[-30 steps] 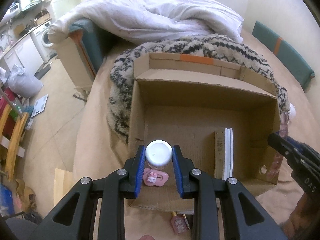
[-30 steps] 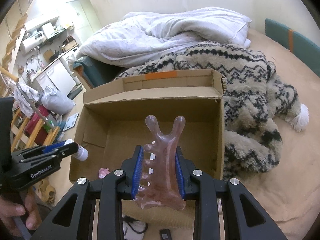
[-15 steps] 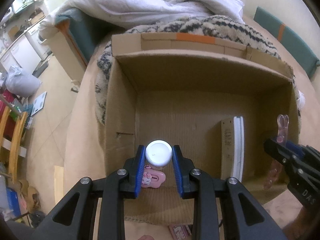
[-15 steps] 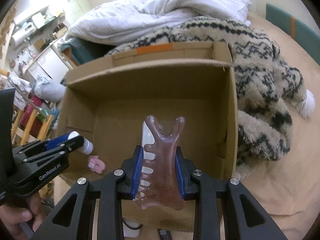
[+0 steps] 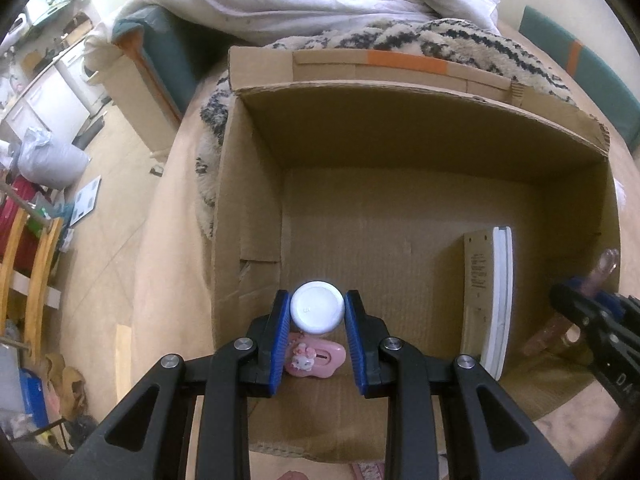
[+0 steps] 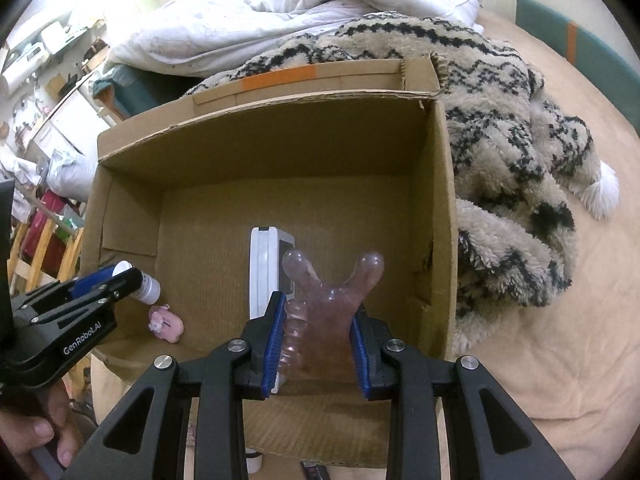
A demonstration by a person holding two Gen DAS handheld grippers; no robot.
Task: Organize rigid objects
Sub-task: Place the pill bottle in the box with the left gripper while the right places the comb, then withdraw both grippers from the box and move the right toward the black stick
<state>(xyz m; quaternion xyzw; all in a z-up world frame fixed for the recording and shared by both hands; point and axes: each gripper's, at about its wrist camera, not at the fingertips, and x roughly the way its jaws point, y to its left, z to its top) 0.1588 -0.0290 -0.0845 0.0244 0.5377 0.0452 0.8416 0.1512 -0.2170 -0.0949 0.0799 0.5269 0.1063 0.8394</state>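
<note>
An open cardboard box (image 5: 420,128) (image 6: 280,136) stands on a bed. My left gripper (image 5: 318,320) is shut on a small white-capped bottle (image 5: 317,312) and holds it inside the box near its left front. It also shows in the right wrist view (image 6: 146,286). A pink toy (image 5: 316,356) (image 6: 166,324) lies on the box floor just below the bottle. My right gripper (image 6: 318,324) is shut on a translucent pink forked comb-like tool (image 6: 332,304) above the box's right front. A white flat device (image 5: 498,300) (image 6: 264,272) lies on the box floor.
A patterned fleece blanket (image 6: 520,160) and a white duvet (image 6: 280,12) lie behind and to the right of the box. The bed's left edge drops to a floor with a wooden rack (image 5: 36,264) and a grey bag (image 5: 48,160).
Both grippers have moved forward and down into the box with their objects still held. The box now fills more of both views.
</note>
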